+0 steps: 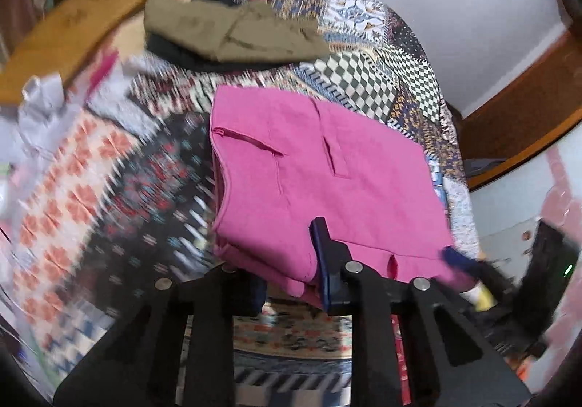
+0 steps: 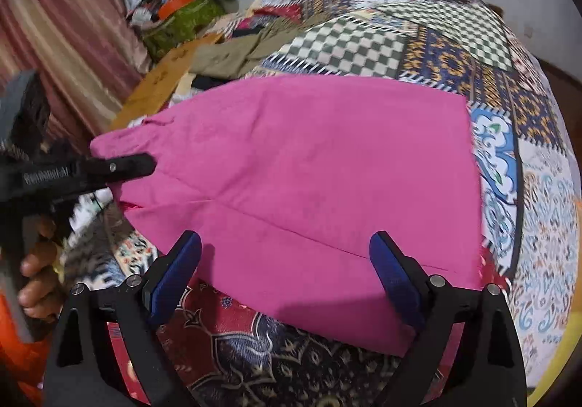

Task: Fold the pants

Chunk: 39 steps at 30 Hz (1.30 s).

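L gripper [image 1: 291, 261]: one blue pad [image 1: 325, 254] shows against the near edge of the pink pants [image 1: 320, 174]; the other finger is hidden by pink cloth and motion blur. Cloth sits between the fingers, but a firm pinch can't be told. In the right wrist view the same gripper [image 2: 145, 165] comes in from the left w/ its black tip on the pants' left end, and the person's hand [image 2: 34, 272] is wrapped round its handle at the frame's left edge.

R gripper [image 2: 285, 272]: jaws wide apart, both blue pads [image 2: 178, 272] clear to see, holding nothing. It hovers at the near edge of the pants, w/ pink fabric showing in the gap between the fingers. In the left wrist view it appears only as a blurred shape at lower right.

Pants are folded into a compact, roughly rectangular stack, lying flat on the patchwork bedspread [image 2: 454, 54]. The left wrist view shows two pocket slits on the top face & stacked layers along the near-left edge. The right wrist view shows a seam line running across the top.

Beyond the pants: an olive garment [image 1: 236, 32] over something dark, just beside a brown cardboard sheet [image 1: 72, 32]. Further back, a green bundle [image 2: 185, 17] under mixed clothes near a striped curtain [image 2: 62, 28]. Wooden bed frame [image 1: 527, 108] at right, pale wall behind.
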{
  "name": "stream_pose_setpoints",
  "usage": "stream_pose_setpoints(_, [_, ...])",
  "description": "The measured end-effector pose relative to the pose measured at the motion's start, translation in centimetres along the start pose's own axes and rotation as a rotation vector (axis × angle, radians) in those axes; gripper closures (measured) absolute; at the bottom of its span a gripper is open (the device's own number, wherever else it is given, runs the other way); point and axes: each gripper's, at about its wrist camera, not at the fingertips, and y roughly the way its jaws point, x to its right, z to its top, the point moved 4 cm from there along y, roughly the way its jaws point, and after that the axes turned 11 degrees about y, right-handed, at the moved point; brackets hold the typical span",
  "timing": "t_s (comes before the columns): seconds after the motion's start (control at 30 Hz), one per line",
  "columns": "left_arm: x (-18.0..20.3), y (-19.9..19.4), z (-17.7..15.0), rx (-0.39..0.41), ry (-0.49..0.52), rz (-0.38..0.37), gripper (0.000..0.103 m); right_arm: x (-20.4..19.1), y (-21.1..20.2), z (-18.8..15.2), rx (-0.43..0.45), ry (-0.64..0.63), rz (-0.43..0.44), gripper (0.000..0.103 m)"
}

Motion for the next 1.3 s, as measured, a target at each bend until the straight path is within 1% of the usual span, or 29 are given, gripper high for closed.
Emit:
stream_pose_setpoints(0.1, [-1.3, -1.1, 0.3, 0.023, 0.068, 0.094, 0.081, 1.4, -1.5, 0.2, 0.036, 0.059, 0.001, 0.011])
stream_pose_setpoints(0.17, [-1.9, -1.7, 0.6, 0.036, 0.110, 0.154, 0.081, 2.5, -2.0, 0.3, 0.049, 0.079, -0.028, 0.011])
stream_pose_setpoints(0.23, [-2.2, -2.5, 0.9, 0.057, 0.157, 0.212, 0.081, 3.6, -2.1, 0.1, 0.054, 0.088, -0.081, 0.011])
stream_pose_setpoints(0.3, [-2.0, -3.1, 1.5, 0.082, 0.203, 0.271, 0.081, 4.5, -1.5, -0.2, 0.028, 0.099, -0.106, 0.011])
stream_pose_setpoints(0.37, [-1.4, -3.5, 2.0, 0.100, 0.223, 0.281, 0.082, 4.8, -0.6, -0.7, -0.001, 0.093, -0.120, 0.009])
stream_pose_setpoints(0.43, [-0.4, -3.9, 2.8, 0.126, 0.254, 0.298, 0.082, 4.6, -0.5, -1.0, 0.024, 0.072, -0.122, 0.008])
stream_pose_setpoints(0.57, [2.5, -5.0, 4.1, 0.190, 0.333, 0.314, 0.082, 4.4, -0.4, -0.8, 0.018, 0.066, -0.122, 0.008])
stream_pose_setpoints(0.63, [4.3, -5.5, 4.7, 0.224, 0.364, 0.292, 0.082, 4.4, -0.4, -0.9, 0.020, 0.062, -0.120, 0.008])
stream_pose_setpoints(0.7, [5.9, -5.6, 5.3, 0.235, 0.384, 0.264, 0.083, 4.4, -0.4, -1.0, 0.021, 0.063, -0.116, 0.008])
stream_pose_setpoints(0.83, [9.4, -5.1, 6.3, 0.242, 0.432, 0.206, 0.085, 4.5, -0.4, -1.1, 0.024, 0.069, -0.110, 0.008])
stream_pose_setpoints(0.93, [11.5, -4.6, 6.7, 0.233, 0.456, 0.137, 0.085, 4.4, -0.4, -1.1, 0.024, 0.069, -0.107, 0.008])
stream_pose_setpoints(1.0, [12.7, -4.0, 6.9, 0.212, 0.465, 0.097, 0.085, 4.4, -0.4, -1.1, 0.024, 0.069, -0.103, 0.008])
stream_pose_setpoints(1.1, [14.1, -2.4, 7.0, 0.150, 0.464, 0.014, 0.086, 4.6, -0.4, -1.1, 0.023, 0.068, -0.095, 0.008])
stream_pose_setpoints(1.3, [15.1, 0.4, 6.6, 0.043, 0.432, -0.082, 0.087, 4.6, -0.4, -1.0, 0.024, 0.069, -0.084, 0.008])
